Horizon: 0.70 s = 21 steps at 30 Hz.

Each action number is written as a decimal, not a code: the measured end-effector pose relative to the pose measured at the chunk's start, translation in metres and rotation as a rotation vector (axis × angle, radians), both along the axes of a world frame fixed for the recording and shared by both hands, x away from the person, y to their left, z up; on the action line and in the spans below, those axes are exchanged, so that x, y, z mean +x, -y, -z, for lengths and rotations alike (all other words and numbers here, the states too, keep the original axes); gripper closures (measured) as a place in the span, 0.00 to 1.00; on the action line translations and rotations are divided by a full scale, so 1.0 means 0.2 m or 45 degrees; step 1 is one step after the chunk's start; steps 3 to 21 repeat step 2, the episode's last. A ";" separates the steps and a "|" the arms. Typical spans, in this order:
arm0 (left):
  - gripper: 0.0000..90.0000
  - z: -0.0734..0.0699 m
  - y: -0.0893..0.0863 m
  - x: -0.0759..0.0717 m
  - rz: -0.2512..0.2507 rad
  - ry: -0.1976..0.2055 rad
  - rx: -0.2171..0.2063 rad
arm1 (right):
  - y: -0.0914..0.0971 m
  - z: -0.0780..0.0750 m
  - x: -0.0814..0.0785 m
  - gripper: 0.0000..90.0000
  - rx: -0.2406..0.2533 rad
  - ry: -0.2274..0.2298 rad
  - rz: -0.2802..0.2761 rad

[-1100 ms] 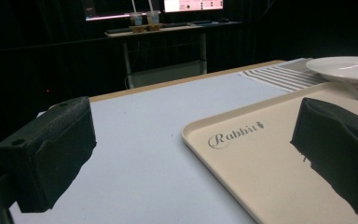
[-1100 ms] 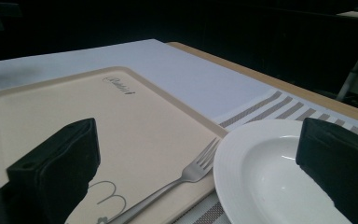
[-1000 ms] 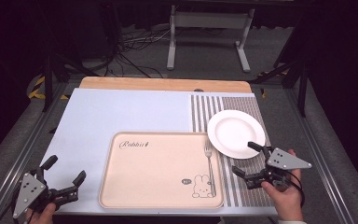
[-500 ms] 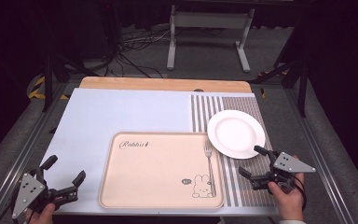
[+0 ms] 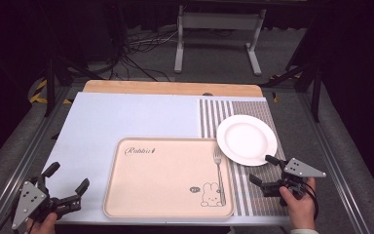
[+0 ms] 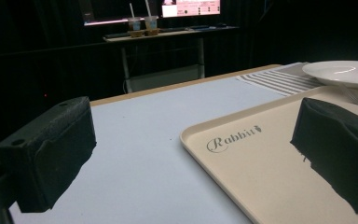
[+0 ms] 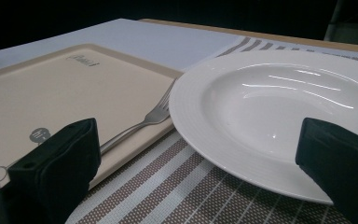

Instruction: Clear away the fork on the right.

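Right tool (image 5: 264, 171) low at near right of counter (image 5: 126, 122), jaws spread wide, nothing between them, aimed toward far-left at white plate (image 5: 246, 139). Plate just beyond jaw tips, resting on striped mat (image 5: 238, 185), left rim overlapping right edge of beige tray (image 5: 160, 180); in right gripper view, plate (image 7: 279, 112) sits ahead between the jaws, right jaw in front of near rim, contact not clear. Round, so no long axis; lying flat, bowl side up. Fork (image 5: 218, 168) along tray's right edge, just left of right tool; long axis running near-to-far, tines pointing to far side next to plate rim, handle toward the person. In right gripper view fork (image 7: 144, 122) passes behind left jaw, tines toward plate. Left tool (image 5: 67, 184) at near left corner of counter, off tray's left edge, jaws wide apart, gripping nothing, well apart from plate and fork. In left gripper view, tray (image 6: 261, 163) corner with "Rabbit" print between jaws, plate (image 6: 345, 73) far at right.
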<state>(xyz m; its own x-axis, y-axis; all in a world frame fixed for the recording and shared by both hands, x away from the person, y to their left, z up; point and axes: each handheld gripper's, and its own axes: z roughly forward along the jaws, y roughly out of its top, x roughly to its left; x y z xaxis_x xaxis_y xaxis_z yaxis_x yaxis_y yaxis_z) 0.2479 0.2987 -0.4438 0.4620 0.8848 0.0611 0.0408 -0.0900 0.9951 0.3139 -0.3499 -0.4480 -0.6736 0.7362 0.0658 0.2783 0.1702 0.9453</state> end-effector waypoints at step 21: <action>0.00 0.00 0.00 0.00 -0.001 0.001 0.004 | 0.00 0.00 0.00 0.01 -0.007 0.006 -0.015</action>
